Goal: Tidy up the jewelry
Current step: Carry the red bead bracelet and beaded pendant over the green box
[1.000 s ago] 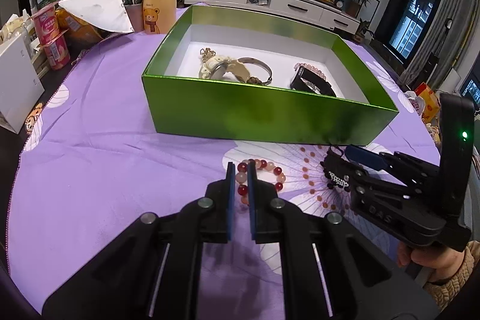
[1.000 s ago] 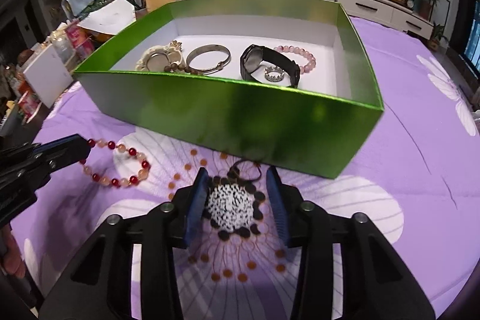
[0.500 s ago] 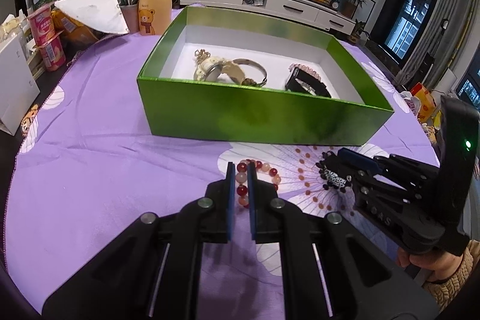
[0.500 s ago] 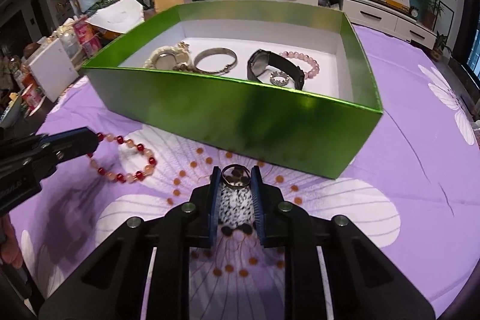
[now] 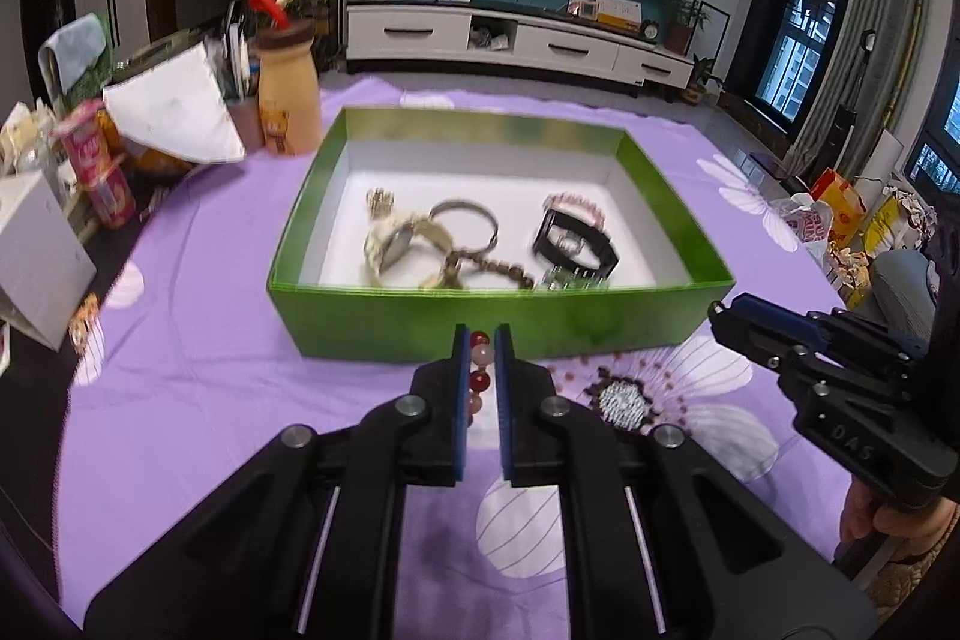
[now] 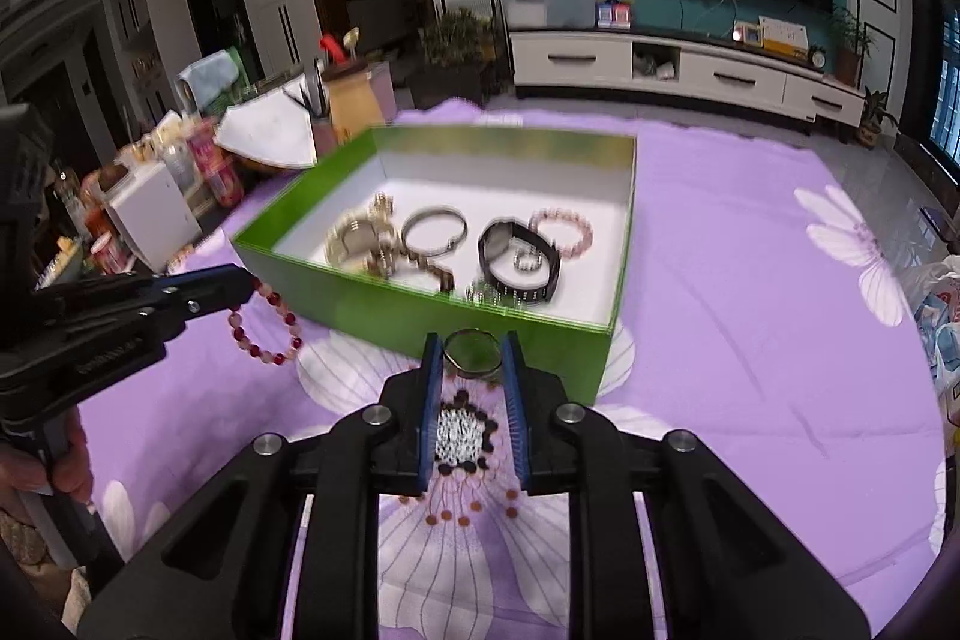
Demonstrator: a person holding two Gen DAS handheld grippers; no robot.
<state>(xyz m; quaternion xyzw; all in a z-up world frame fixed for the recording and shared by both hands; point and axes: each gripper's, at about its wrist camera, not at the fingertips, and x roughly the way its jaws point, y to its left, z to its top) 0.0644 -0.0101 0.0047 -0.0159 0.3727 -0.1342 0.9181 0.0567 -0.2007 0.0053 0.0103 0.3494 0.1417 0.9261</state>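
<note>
My left gripper (image 5: 482, 340) is shut on a bracelet of red and pink beads (image 5: 480, 370), lifted above the purple cloth. In the right wrist view the bead bracelet (image 6: 264, 322) dangles from the left gripper (image 6: 243, 280). My right gripper (image 6: 472, 346) is shut on a metal ring (image 6: 472, 353), held above the flower print. The right gripper (image 5: 720, 313) shows side-on in the left wrist view. The open green box (image 5: 498, 319) lies just beyond both, holding a pale watch (image 5: 396, 241), a metal bangle (image 5: 465, 223), a black watch (image 5: 576, 244) and a pink bead bracelet (image 6: 561, 232).
A purple flowered cloth (image 5: 198, 340) covers the table. At the far left stand a bear-print bottle (image 5: 287, 100), a white paper (image 5: 174, 112), snack cups (image 5: 102, 172) and a white box (image 5: 30, 250). A person's hand (image 5: 870, 514) grips the right tool.
Both grippers rose off the cloth, nearer the box. The right jaws shut on the ring and lifted it. The bead bracelet left the table and now hangs from the left gripper.
</note>
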